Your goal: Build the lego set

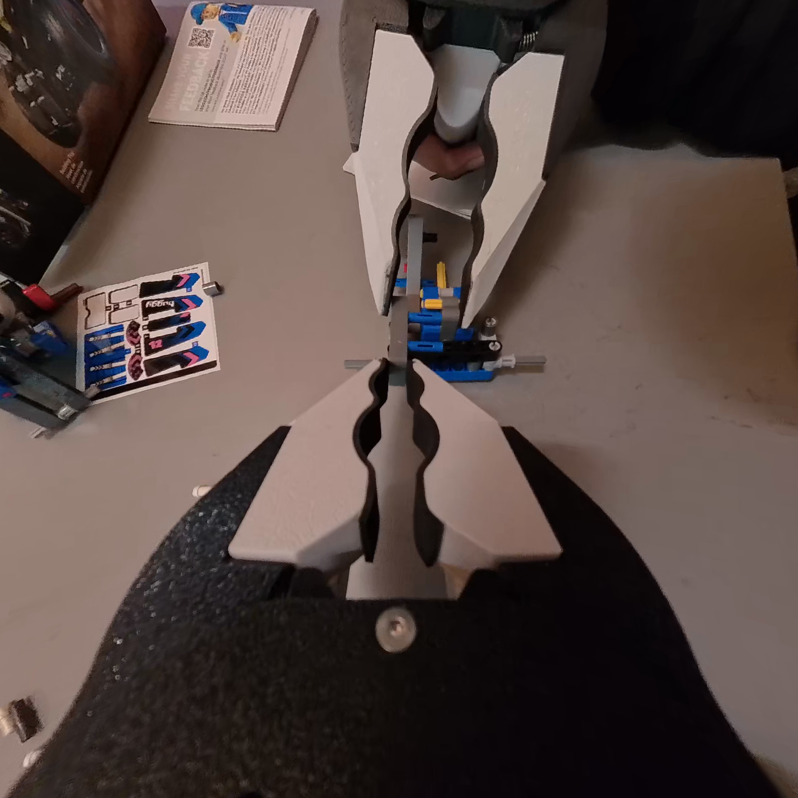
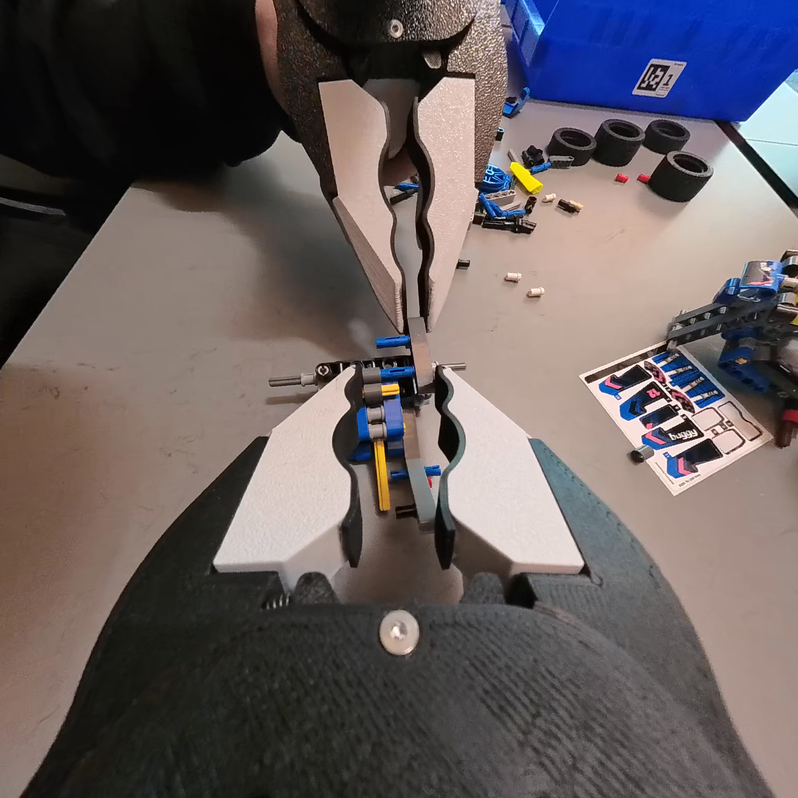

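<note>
Both ends of the grey beam (image 2: 418, 414), running 12 to 6 o'clock, are pinched: left gripper (image 1: 396, 375), right gripper (image 2: 391, 382) around the blue assembly (image 2: 380, 421).

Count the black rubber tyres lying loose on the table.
4 black rubber tyres: three in a row before the blue bin; one nearer, right. Others may be hidden.

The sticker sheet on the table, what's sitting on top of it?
A small grey cylinder piece lies at one edge of the sticker sheet. At the far side, the partly built blue buggy overlaps its corner. What lies under the sheet is hidden.
</note>
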Demonstrator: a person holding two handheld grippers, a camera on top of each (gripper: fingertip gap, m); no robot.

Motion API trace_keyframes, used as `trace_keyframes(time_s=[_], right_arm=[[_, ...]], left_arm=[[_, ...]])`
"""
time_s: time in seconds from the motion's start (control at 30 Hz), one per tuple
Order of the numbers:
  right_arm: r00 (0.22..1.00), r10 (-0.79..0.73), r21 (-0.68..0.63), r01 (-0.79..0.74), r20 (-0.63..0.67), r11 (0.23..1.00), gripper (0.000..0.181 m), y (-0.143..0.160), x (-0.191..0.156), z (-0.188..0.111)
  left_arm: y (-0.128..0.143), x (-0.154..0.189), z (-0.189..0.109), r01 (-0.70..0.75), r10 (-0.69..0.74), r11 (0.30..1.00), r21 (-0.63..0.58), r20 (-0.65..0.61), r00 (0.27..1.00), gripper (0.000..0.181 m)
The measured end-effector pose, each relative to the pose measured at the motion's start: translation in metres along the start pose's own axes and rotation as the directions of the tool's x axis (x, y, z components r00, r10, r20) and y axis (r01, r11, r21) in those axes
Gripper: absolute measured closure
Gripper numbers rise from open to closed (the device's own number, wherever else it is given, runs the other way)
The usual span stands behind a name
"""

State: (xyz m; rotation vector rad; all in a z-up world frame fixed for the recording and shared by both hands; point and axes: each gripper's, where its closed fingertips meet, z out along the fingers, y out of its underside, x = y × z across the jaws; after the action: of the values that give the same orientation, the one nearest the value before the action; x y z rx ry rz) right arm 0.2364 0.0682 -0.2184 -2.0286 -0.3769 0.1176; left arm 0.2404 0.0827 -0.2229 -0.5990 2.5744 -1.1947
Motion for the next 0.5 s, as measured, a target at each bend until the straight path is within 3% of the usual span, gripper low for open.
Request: trace_keyframes(time_s=[0.5], right_arm=[[1.000, -0.016, -0.001, 0.016, -0.010, 1.000, 0.149, 0.0001, -0.0005, 0.0001]], left_arm=[[-0.0027, 0.0021, -0.0015, -0.007, 0.012, 0.998, -0.059, 0.083, 0.996, 0.177]])
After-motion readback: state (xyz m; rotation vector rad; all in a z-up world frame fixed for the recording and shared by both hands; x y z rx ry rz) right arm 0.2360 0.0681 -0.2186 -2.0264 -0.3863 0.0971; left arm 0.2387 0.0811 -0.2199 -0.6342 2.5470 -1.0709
